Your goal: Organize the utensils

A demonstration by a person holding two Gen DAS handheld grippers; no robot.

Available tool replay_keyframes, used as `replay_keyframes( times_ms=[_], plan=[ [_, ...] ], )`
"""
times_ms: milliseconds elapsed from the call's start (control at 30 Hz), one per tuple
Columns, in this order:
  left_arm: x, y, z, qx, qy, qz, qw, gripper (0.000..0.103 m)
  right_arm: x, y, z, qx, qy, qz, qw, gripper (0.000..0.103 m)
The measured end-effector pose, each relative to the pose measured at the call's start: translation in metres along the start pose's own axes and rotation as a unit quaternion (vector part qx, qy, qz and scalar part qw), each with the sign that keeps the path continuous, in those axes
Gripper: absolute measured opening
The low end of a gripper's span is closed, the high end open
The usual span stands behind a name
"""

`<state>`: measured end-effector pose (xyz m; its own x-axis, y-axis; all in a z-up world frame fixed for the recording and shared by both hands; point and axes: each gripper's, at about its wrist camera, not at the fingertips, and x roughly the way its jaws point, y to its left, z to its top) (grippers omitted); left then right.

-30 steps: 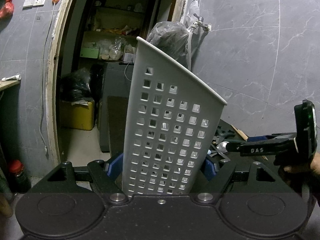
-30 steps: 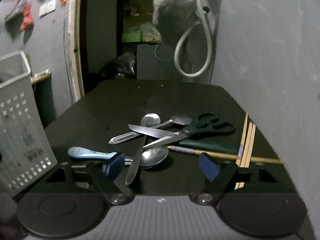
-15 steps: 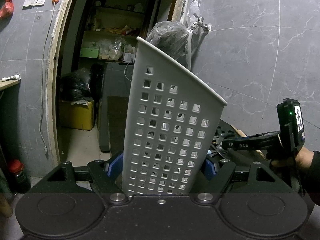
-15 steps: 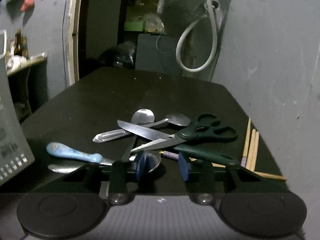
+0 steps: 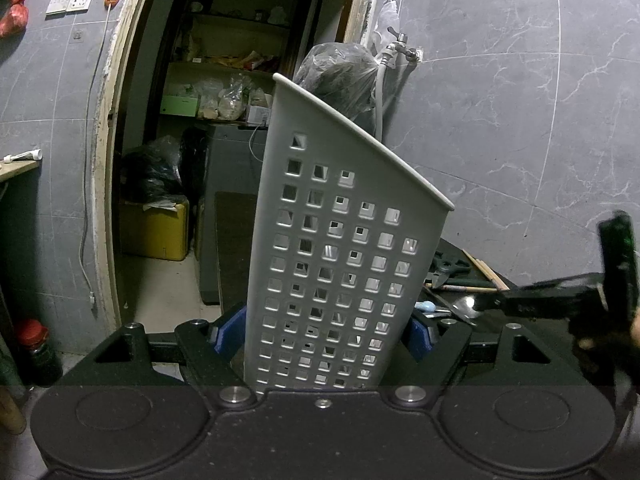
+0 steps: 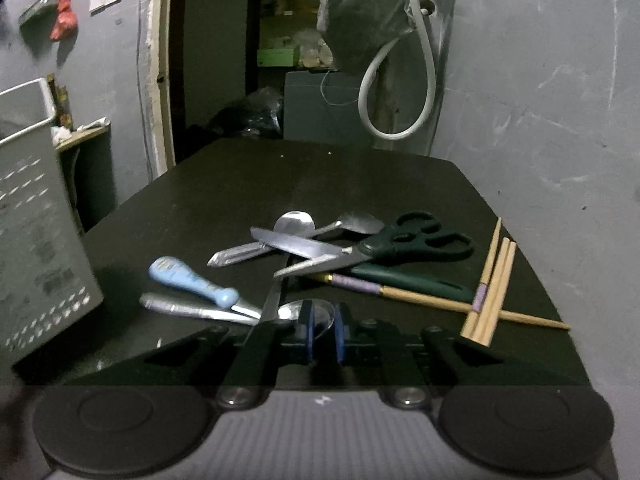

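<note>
My left gripper is shut on a white perforated utensil basket and holds it upright; it also shows at the left edge of the right wrist view. My right gripper is shut on the bowl of a steel spoon at the near end of a utensil pile on the black table. The pile holds a knife, dark green scissors, a blue-handled tool, more spoons and wooden chopsticks. The right gripper shows at the right of the left wrist view.
A grey tiled wall runs along the table's right side, with a hose and a bagged object hanging at the back. An open doorway to a storeroom lies behind the basket.
My right gripper's jaws have closed from wide open onto the spoon bowl, and the gripper has moved closer to the pile. The left gripper holds the basket still.
</note>
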<state>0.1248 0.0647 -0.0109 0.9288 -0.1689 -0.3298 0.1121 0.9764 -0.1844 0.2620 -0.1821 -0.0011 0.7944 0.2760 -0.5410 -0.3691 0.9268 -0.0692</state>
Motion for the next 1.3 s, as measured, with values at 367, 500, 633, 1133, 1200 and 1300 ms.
replay_keyframes(
  times_ms=[367,500,633,1133,1200,1300],
  plan=[
    [0.0,0.0,0.0,0.0,0.0,0.0,1.0,0.08,-0.057,0.005,-0.03,-0.014,0.008,-0.005,1.0,0.012],
    [0.0,0.0,0.0,0.0,0.0,0.0,1.0,0.08,-0.077,0.002,-0.04,-0.006,0.013,-0.011,1.0,0.012],
    [0.0,0.0,0.0,-0.001,0.0,0.0,1.0,0.08,-0.092,-0.001,-0.047,0.005,0.013,-0.014,1.0,0.012],
    [0.0,0.0,0.0,0.0,0.0,0.0,1.0,0.08,-0.096,-0.009,-0.073,0.064,0.007,-0.004,0.998,0.047],
    [0.0,0.0,0.0,0.0,0.0,0.0,1.0,0.08,-0.095,-0.008,-0.074,0.068,0.003,-0.003,0.998,0.046],
    [0.0,0.0,0.0,-0.001,0.0,0.0,1.0,0.08,-0.091,-0.012,-0.073,0.077,-0.001,-0.002,0.997,0.033]
  ],
)
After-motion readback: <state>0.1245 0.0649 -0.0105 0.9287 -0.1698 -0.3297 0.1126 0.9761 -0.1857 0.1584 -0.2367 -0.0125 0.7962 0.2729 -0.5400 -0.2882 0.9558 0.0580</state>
